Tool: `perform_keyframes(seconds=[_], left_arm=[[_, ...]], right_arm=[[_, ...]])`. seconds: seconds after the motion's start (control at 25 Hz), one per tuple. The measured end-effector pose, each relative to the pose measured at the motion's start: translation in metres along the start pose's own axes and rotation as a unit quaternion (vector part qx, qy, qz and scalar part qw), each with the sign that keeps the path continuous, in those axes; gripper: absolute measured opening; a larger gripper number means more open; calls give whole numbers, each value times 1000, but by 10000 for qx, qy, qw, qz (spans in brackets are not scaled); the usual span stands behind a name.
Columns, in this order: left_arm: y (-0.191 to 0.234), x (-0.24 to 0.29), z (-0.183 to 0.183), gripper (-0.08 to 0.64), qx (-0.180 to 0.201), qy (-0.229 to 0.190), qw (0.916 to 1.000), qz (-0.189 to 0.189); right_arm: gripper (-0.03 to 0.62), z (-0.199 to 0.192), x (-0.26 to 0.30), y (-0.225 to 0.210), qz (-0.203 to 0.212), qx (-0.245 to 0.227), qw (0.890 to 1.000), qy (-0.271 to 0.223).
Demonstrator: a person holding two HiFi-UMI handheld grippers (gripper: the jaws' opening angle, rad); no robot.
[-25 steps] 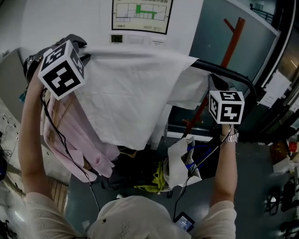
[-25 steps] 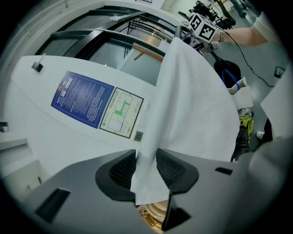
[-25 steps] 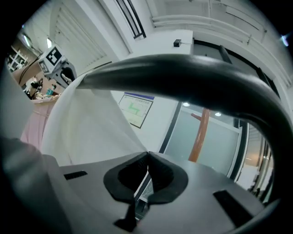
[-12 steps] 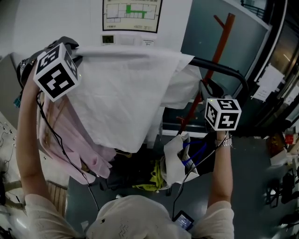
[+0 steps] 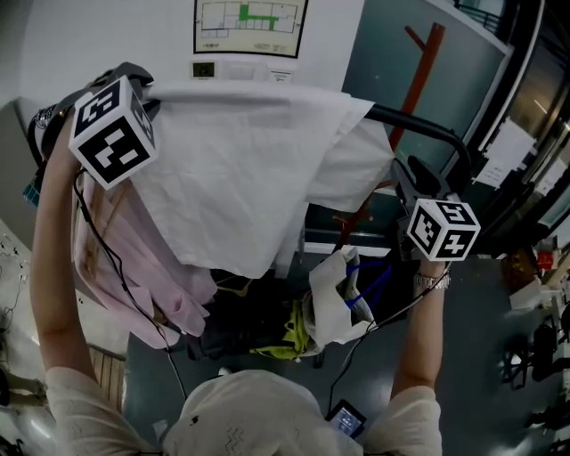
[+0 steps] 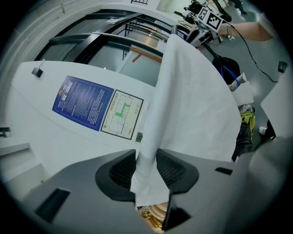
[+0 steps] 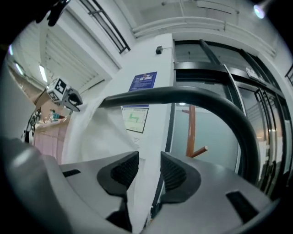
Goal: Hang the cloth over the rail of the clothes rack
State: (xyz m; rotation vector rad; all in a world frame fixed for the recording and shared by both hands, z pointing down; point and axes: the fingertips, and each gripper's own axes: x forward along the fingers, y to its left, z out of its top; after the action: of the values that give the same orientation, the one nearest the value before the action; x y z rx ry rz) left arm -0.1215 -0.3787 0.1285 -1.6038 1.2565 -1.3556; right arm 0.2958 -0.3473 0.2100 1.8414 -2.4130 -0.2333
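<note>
A white cloth (image 5: 240,169) hangs draped over the black rail (image 5: 427,134) of the clothes rack. My left gripper (image 5: 134,80), raised at the cloth's left end, is shut on a bunched fold of the cloth (image 6: 197,100), which runs between its pads (image 6: 123,169). My right gripper (image 5: 408,174) sits at the cloth's right corner, below the rail (image 7: 183,96). Its jaws are opening. A white edge of the cloth (image 7: 105,132) still lies loosely in the gap of the right gripper (image 7: 149,169), and the pads do not press on it.
Pink garments (image 5: 134,267) hang at the left under my left arm. A white bag (image 5: 334,303) and dark and yellow clothes lie on the floor below the rack. An orange coat stand (image 5: 419,62) rises behind the rail, by a wall with a framed floor plan (image 5: 249,22).
My right gripper has drawn back to the right and slightly down, away from the cloth's right corner. The left gripper still holds its end up at the rail.
</note>
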Motion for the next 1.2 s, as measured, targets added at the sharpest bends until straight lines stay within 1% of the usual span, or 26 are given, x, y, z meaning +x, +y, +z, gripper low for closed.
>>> perform_keyframes(seconds=[0.08, 0.12, 0.24, 0.32, 0.48, 0.56, 0.68, 0.72, 0.92, 1.0, 1.08, 1.2], left_arm=[[1, 0, -1, 149, 24, 36, 10000, 15], [1, 0, -2, 149, 41, 45, 10000, 23], [2, 0, -2, 149, 69, 39, 10000, 23], [1, 0, -1, 149, 100, 53, 9999, 16], [1, -1, -1, 149, 231, 130, 9996, 36], [2, -1, -1, 149, 251, 150, 9995, 73], [0, -1, -1, 149, 279, 159, 9994, 145], [0, -2, 0, 149, 283, 157, 9994, 153], [0, -5, 1, 149, 205, 44, 9997, 111], [0, -5, 1, 149, 176, -8, 9998, 115], [0, -4, 0, 149, 154, -34, 9998, 107], [2, -4, -1, 149, 161, -44, 9998, 128]], right_arm=[[137, 1, -9, -1, 155, 161, 9998, -5], [137, -1, -14, 0, 218, 134, 9997, 46], [137, 0, -27, 12, 223, -174, 9996, 87], [137, 11, -32, 32, 297, -297, 9991, -64], [135, 49, -28, 92, 921, -167, 9949, -370], [133, 62, -18, 113, 1045, -202, 9937, -363], [100, 69, 0, 124, 863, -321, 9955, -238], [100, 71, 5, 125, 803, -309, 9961, -218], [101, 77, 18, 122, 649, 116, 9976, -195], [98, 77, 18, 120, 638, 206, 9975, -205], [24, 78, 14, 121, 571, 91, 9980, -239], [18, 79, 12, 123, 411, -378, 9982, -204]])
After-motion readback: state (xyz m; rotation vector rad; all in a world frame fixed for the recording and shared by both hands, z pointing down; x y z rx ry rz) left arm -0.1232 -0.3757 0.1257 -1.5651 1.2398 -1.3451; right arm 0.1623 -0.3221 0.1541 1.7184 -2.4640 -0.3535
